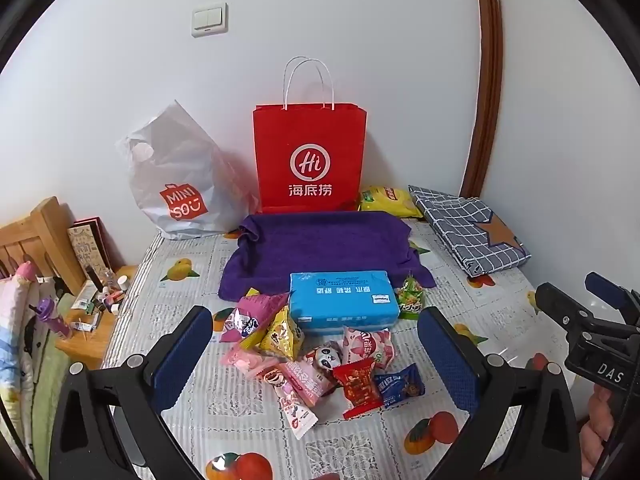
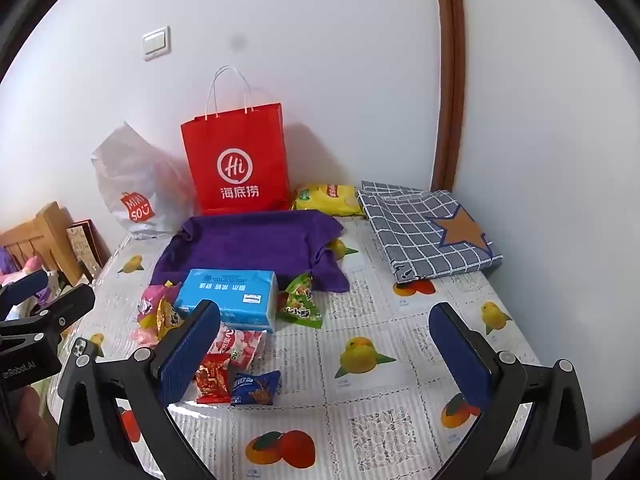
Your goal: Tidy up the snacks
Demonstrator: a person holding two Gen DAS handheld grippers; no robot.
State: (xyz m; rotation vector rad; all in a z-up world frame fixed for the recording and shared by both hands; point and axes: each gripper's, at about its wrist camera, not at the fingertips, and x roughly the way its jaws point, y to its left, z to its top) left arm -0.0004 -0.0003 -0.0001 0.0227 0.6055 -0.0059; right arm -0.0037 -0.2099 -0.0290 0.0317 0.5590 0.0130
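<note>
The left gripper [image 1: 316,356] hangs wide open and empty above the loose snack packets [image 1: 320,364], which lie heaped at its twelve o'clock against a blue tissue pack [image 1: 343,300], probably dumped there for sorting. The right gripper [image 2: 324,356] is equally spread and empty, with the red packet [image 2: 212,378] and blue packet [image 2: 256,390] at its nine o'clock. Beyond, at twelve o'clock, the purple towel [image 1: 320,248] and red paper bag [image 1: 310,160] stand against the wall, a likely destination; the fruit-print tablecloth [image 2: 400,400] lies bare from three to six o'clock, leaving free room before the edge.
</note>
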